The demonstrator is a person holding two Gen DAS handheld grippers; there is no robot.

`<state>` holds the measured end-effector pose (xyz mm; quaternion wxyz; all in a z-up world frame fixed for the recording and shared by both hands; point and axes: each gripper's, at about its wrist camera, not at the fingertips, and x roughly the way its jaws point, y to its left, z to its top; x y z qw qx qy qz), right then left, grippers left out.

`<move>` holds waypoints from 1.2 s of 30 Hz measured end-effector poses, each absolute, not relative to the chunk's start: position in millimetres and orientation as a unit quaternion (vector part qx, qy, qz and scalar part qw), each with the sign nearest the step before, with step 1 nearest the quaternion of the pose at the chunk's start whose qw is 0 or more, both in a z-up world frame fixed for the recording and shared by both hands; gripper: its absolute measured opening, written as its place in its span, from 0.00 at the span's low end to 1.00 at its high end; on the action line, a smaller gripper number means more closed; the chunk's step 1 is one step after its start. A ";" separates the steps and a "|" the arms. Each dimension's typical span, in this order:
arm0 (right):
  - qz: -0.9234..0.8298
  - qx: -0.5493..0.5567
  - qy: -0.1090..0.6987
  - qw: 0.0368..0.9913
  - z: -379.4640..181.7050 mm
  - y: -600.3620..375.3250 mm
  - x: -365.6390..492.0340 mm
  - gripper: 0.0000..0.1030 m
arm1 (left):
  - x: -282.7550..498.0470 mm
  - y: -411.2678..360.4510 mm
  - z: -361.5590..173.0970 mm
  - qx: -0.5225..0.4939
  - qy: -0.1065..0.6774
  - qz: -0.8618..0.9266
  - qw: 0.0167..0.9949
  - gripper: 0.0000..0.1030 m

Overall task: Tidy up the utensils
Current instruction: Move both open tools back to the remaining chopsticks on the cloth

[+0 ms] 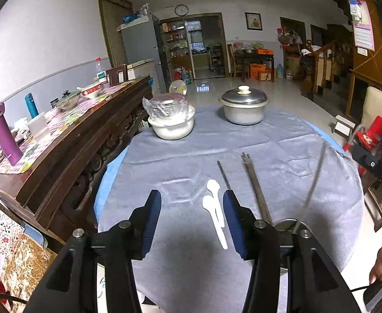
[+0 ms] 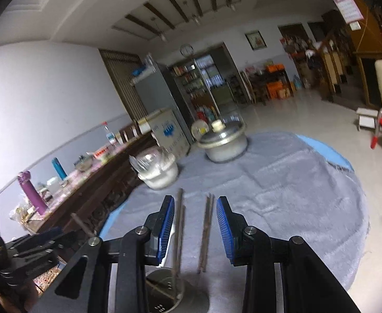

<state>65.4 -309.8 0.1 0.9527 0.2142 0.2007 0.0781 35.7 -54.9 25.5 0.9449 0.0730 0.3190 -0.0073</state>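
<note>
Round table (image 1: 243, 140) under a grey cloth (image 1: 282, 182), blue edge showing at the rim. Long dark wooden sideboard (image 1: 68, 140) runs along the left, cluttered with a purple flask (image 1: 4, 133), a teal bottle (image 1: 31, 105) and bowls.

Far side of the table: lidded metal pot (image 1: 244, 104) on the right, white bowl (image 1: 171, 125) with plastic wrap over its contents on the left, the two well apart.

Left gripper (image 1: 192, 203) low over the near part of the cloth, blue pads spread, nothing clamped. Two white plastic spoons (image 1: 214, 206) lie on the cloth between the pads, close to the right pad, overlapping each other, bowls pointing far.

Right gripper (image 2: 195, 212) also released, pads apart with nothing pinched between them; brown chopsticks (image 2: 206, 229) lie on the cloth in the gap. Image blurred there.

Metal utensil holder (image 2: 165, 287) stands at the near edge, just right of the left gripper; thin sticks lean up out of it, one grey stick (image 1: 313, 182) slanting far-right. A single dark stick (image 1: 223, 173) lies on the cloth just beyond the spoons.

A hand (image 1: 381, 255) shows at the near right edge of the left wrist view.
</note>
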 end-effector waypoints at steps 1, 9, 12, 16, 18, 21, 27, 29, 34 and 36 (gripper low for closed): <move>0.078 0.217 0.213 0.949 -3.2 -312.9 72.0 0.35 | 39.6 -51.5 24.2 0.070 0.322 -0.005 0.944 0.49; 0.107 0.218 0.344 0.907 -50.8 -326.3 147.3 0.35 | 89.3 -14.7 -1.5 0.027 0.380 -0.019 0.924 0.53; 0.127 0.216 0.388 0.887 -69.2 -326.7 177.4 0.35 | 119.8 1.7 -20.5 -0.002 0.425 -0.036 0.905 0.53; 0.152 0.218 0.425 0.865 -88.5 -323.9 217.0 0.35 | 156.8 12.4 -48.2 -0.018 0.471 -0.041 0.881 0.53; 0.158 0.224 0.445 0.853 -100.9 -322.8 238.5 0.35 | 176.1 15.2 -64.4 -0.029 0.496 -0.044 0.867 0.53; 0.158 0.231 0.462 0.842 -114.5 -319.8 269.2 0.35 | 198.1 13.2 -82.8 -0.039 0.524 -0.051 0.849 0.53; 0.163 0.233 0.479 0.831 -125.7 -304.7 322.3 0.35 | 230.3 -2.9 -101.5 -0.032 0.548 -0.067 0.833 0.53; 0.163 0.229 0.482 0.830 -127.8 -296.8 339.5 0.35 | 237.5 -9.0 -104.2 -0.029 0.551 -0.073 0.831 0.53; 0.155 0.219 0.486 0.832 -132.8 -281.4 371.7 0.34 | 257.8 -27.7 -111.6 -0.021 0.558 -0.089 0.825 0.53; 0.144 0.203 0.493 0.834 -135.8 -274.1 381.6 0.33 | 263.6 -31.8 -112.9 -0.024 0.557 -0.096 0.824 0.53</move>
